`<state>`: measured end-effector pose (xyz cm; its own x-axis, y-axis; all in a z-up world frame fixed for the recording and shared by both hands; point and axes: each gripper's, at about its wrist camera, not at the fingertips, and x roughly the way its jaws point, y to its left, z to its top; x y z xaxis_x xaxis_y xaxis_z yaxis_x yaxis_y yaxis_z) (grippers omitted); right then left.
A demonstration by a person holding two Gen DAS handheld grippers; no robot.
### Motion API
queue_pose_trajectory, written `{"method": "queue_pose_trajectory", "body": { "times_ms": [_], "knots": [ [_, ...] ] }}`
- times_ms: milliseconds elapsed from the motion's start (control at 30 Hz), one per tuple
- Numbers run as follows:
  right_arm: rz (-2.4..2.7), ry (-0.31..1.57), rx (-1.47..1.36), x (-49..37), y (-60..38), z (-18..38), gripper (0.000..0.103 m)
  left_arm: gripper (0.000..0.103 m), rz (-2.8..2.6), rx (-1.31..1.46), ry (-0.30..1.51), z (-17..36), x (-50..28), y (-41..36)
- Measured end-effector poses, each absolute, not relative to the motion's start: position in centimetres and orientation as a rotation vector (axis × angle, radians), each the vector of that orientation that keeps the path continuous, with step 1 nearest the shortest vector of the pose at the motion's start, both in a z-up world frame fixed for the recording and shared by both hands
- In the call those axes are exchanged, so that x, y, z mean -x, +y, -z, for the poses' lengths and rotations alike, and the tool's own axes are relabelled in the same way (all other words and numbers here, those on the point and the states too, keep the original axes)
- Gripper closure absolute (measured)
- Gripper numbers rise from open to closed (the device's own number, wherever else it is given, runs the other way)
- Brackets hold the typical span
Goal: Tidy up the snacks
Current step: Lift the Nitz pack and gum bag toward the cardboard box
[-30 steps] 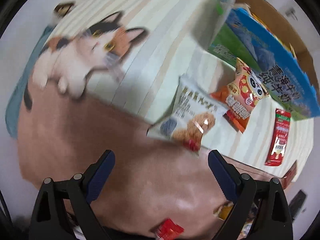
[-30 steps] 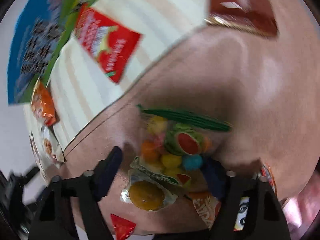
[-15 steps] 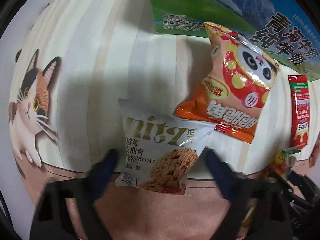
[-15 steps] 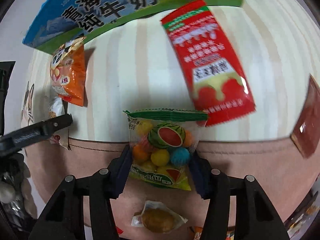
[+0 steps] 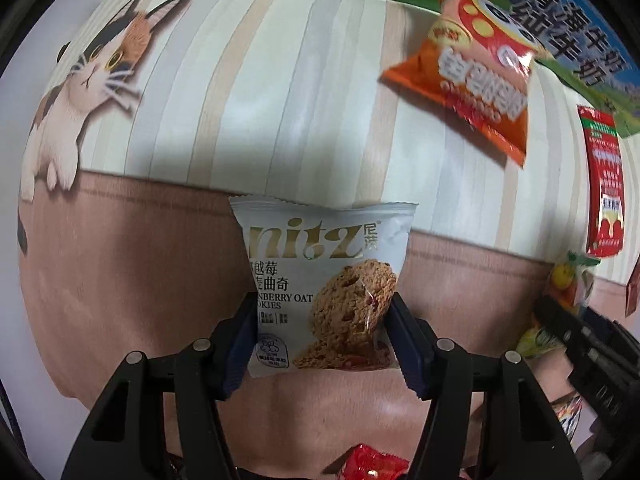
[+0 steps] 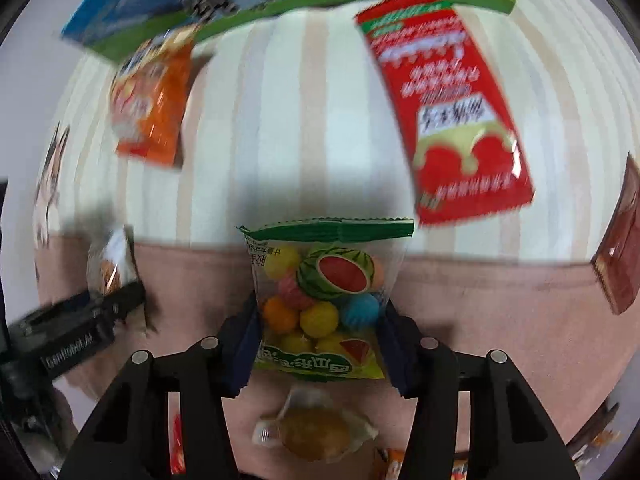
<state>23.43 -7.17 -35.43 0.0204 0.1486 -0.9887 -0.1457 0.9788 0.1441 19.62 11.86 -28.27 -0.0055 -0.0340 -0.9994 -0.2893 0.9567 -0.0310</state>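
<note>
The left gripper [image 5: 322,344] points forward and down over the mat, its two blue-padded fingers [image 5: 240,344] pressed against the sides of a white cookie packet [image 5: 320,280] — closed on it, with the packet standing upright between the pads and its crimped top edge reaching up past the fingertips. Behind it lies a printed mat [image 5: 260,100], striped cream above and plain pink below, with a calico cat picture [image 5: 80,88] at the far left. To the right of the packet, well apart from it, an orange snack bag [image 5: 476,80] rests against a blue-and-green milk carton box [image 5: 568,52], and a long red sachet [image 5: 604,176] lies just beside them. A red wrapper [image 5: 372,464] shows at the bottom edge, below the fingers.

The right gripper [image 6: 320,340] is held the same way, its pads closed on a clear bag of coloured gum balls [image 6: 324,296] with a green crimped top — the bag sits upright between the fingers. The left gripper appears at the left of this view with its packet. A wrapped amber candy [image 6: 316,432] lies beneath the held bag, and a brown packet [image 6: 620,252] lies at the far right
</note>
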Motion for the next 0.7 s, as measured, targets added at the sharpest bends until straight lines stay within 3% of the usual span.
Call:
{"method": "queue_pose_trajectory", "body": {
  "times_ms": [500, 700],
  "knots": [
    [-0.205, 1.519, -0.052, -20.8, -8.4, 36.9, 0.039, 0.044, -0.198, 0.191, 1.553, 31.1, -19.4, 9.2],
    [-0.161, 1.490, -0.035, -21.2, -5.4, 37.9, 0.049, 0.055, -0.195, 0.147, 1.514, 30.6, -21.1, 7.0]
  ]
}}
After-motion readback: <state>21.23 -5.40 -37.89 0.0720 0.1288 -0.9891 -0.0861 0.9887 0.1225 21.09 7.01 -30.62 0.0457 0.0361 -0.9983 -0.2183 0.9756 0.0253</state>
